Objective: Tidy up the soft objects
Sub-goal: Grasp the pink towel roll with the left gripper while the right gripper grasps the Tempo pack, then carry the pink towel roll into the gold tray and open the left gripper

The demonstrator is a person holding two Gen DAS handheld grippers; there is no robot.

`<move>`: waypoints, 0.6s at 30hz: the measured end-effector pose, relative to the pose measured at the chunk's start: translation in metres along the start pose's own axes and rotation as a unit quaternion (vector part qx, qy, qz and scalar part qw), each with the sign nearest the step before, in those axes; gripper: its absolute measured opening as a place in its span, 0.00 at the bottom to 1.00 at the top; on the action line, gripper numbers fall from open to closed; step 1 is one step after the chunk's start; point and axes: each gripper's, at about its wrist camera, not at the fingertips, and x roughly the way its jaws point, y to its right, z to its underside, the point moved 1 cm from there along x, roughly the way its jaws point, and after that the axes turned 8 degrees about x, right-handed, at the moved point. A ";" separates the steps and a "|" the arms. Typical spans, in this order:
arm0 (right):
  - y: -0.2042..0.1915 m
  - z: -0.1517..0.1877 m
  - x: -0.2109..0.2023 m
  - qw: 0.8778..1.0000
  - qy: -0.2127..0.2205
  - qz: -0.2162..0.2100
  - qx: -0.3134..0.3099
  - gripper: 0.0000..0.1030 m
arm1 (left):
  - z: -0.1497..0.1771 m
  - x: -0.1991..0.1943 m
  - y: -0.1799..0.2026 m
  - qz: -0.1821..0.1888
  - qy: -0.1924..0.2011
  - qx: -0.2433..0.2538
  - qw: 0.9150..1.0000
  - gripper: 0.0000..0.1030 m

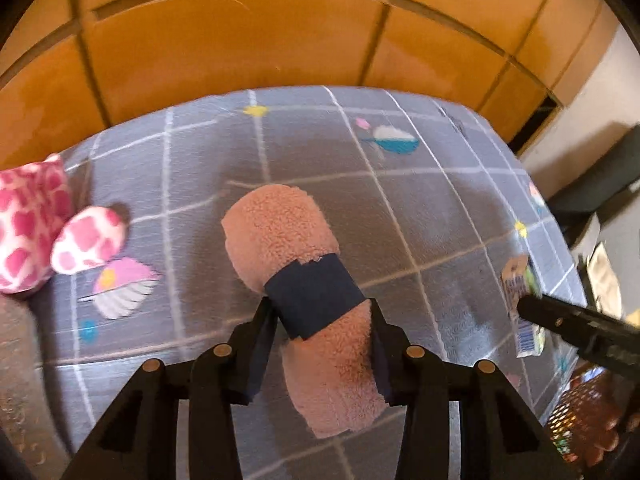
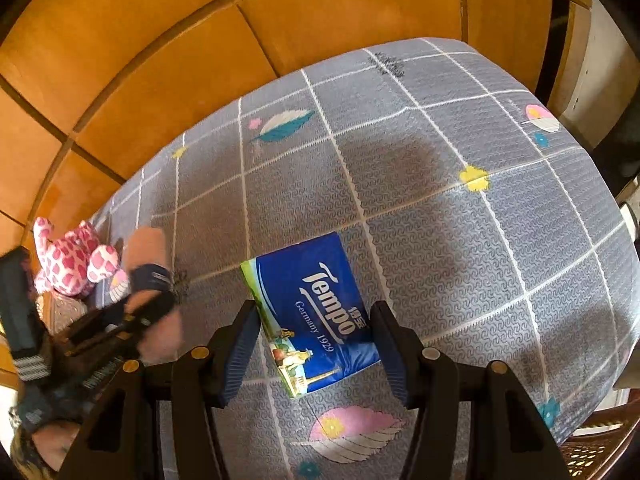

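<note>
A rolled pink fleece towel with a dark band (image 1: pixel 304 280) is clamped between the fingers of my left gripper (image 1: pixel 320 320) above the grey checked tablecloth (image 1: pixel 420 208). In the right wrist view the same roll (image 2: pixel 150 256) shows at the left. A blue Tempo tissue pack (image 2: pixel 316 308) lies on the cloth between the spread fingers of my right gripper (image 2: pixel 316 320), with a gap on the left side. The pack shows edge-on in the left wrist view (image 1: pixel 520 300). A pink-and-white spotted plush toy (image 1: pixel 48 228) sits at the left edge.
An orange panelled wall (image 1: pixel 240 40) stands behind the table. A brown perforated basket (image 1: pixel 584 420) sits off the table's right edge. The plush toy also shows in the right wrist view (image 2: pixel 72 260). Feather and flower prints mark the cloth.
</note>
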 end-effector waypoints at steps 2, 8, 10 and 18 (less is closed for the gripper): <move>0.000 0.000 0.001 1.000 -0.002 0.004 -0.002 0.56 | -0.002 -0.014 -0.011 -0.007 0.016 -0.004 1.000 0.42; -0.002 0.001 0.001 1.000 -0.004 0.013 0.003 0.56 | -0.013 -0.054 -0.049 -0.039 0.053 -0.025 0.998 0.42; -0.003 0.001 0.001 1.000 -0.002 0.017 0.004 0.56 | -0.013 -0.064 -0.062 -0.049 0.061 -0.034 0.996 0.42; -0.005 0.000 0.002 1.000 -0.004 0.030 0.007 0.56 | -0.009 -0.118 -0.128 -0.095 0.097 -0.079 0.988 0.42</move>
